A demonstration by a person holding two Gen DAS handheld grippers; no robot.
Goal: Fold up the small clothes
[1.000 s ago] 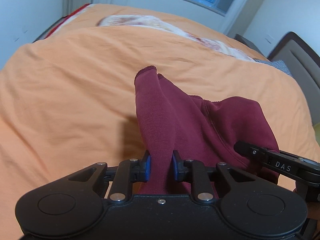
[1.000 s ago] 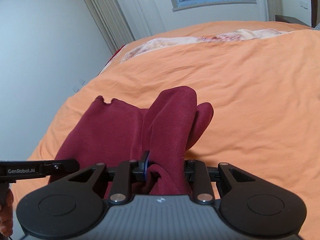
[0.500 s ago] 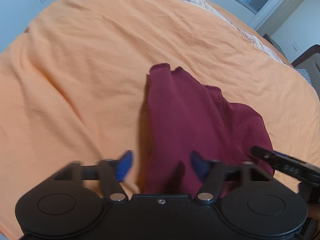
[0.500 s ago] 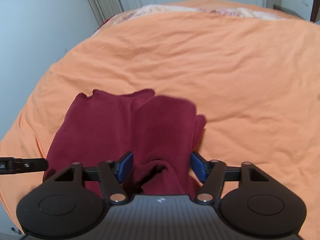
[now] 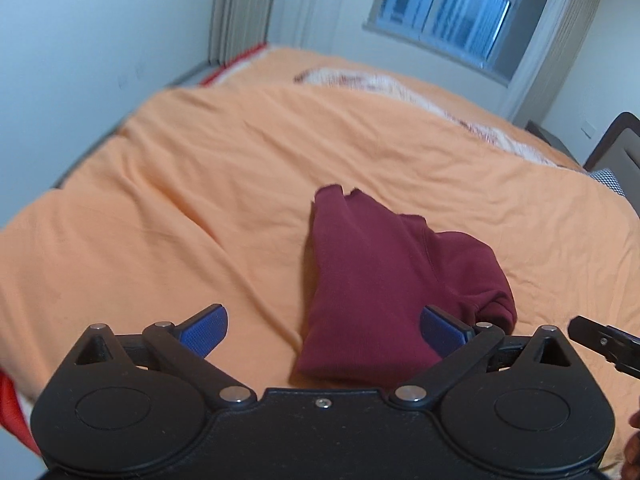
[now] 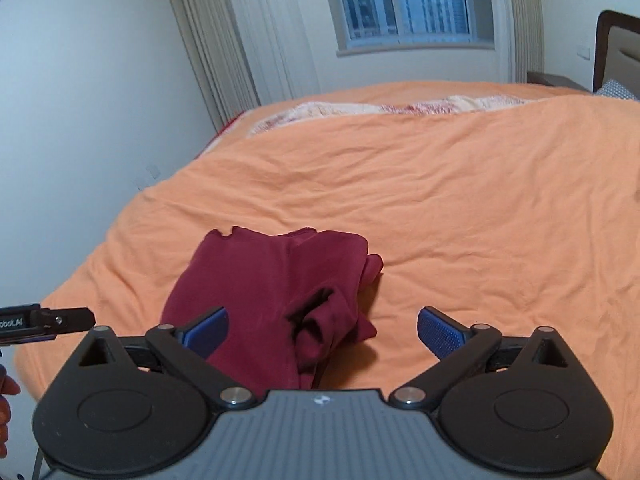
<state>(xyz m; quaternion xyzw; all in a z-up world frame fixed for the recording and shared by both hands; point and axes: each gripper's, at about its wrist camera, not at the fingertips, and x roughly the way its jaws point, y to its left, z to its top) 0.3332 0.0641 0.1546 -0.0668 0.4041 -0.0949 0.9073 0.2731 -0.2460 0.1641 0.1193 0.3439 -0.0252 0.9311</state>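
clearly both the left gripper (image 5: 322,326) and right gripper (image 6: 322,328) gaped wide, empty, just short of the maroon garment (image 6: 276,300); the lumpy edge on its right side needed flattening before regripping.

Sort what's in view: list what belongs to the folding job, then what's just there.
Part of the job:
maroon garment, lying loosely folded on the bed
left gripper, open
right gripper, open

Just there:
orange bedcover
patterned blanket
window
curtains
headboard

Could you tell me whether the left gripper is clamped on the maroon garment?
No, the left gripper is wide open, and the maroon garment lies loose on the orange bedspread.
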